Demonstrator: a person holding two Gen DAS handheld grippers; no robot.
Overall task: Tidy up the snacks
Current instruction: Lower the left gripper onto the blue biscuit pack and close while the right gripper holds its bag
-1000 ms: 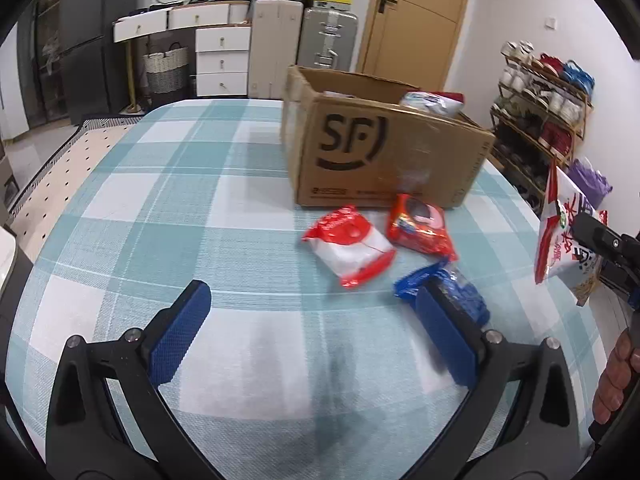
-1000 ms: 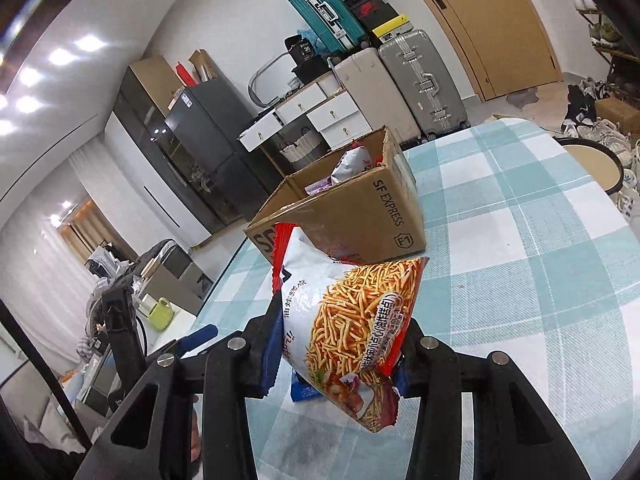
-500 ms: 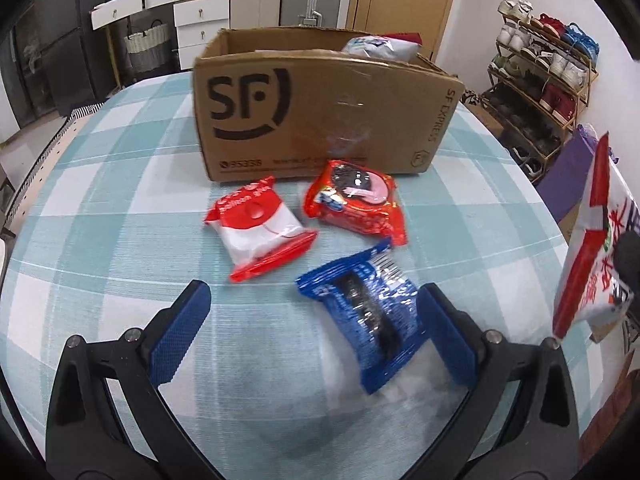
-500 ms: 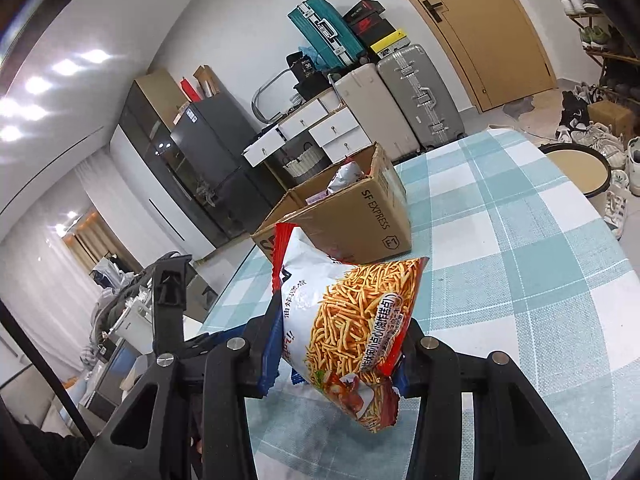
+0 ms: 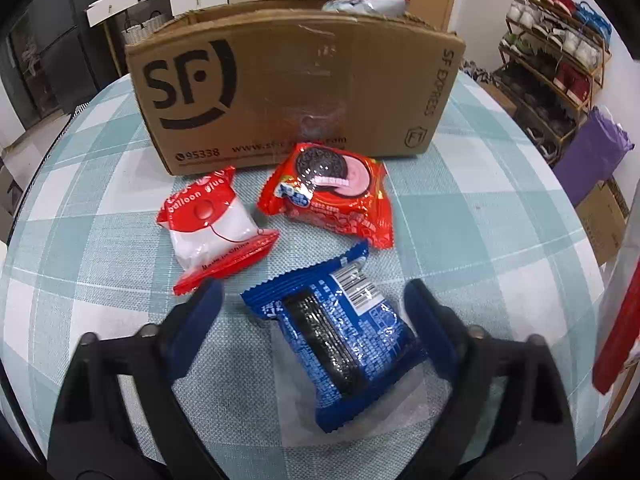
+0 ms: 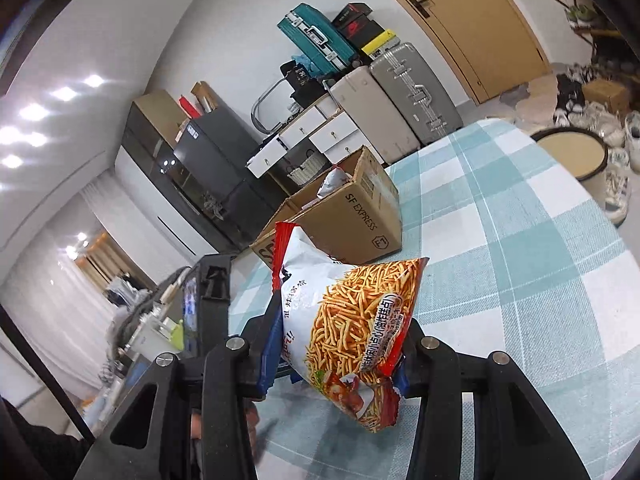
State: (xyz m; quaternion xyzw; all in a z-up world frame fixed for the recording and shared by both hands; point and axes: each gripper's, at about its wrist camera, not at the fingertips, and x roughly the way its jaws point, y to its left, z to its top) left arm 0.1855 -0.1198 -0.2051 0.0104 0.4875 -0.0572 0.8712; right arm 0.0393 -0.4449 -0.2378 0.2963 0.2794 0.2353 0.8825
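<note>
A blue cookie pack (image 5: 340,340) lies on the checked tablecloth between the jaws of my left gripper (image 5: 312,286). The jaws are closing; the left pad (image 5: 192,324) still stands clear of the wrapper. Beyond it lie a red cookie pack (image 5: 332,196) and a red-and-white pack (image 5: 212,224), both in front of the open cardboard box (image 5: 300,80). My right gripper (image 6: 344,320) is shut on a bag of fried potato sticks (image 6: 352,316), held above the table. That box (image 6: 344,220) stands beyond the bag, with a snack bag (image 6: 332,184) inside.
The potato-stick bag's edge (image 5: 616,320) shows at the right of the left wrist view. A shoe rack (image 5: 560,48) and a purple bag (image 5: 592,152) stand past the table's right edge. Suitcases (image 6: 416,92), drawers (image 6: 316,136) and a round stool (image 6: 572,152) lie beyond the table.
My left gripper has come forward and down over the blue cookie pack, which now sits between its jaws, and the jaws have narrowed. The right gripper keeps hold of its bag and has shifted slightly.
</note>
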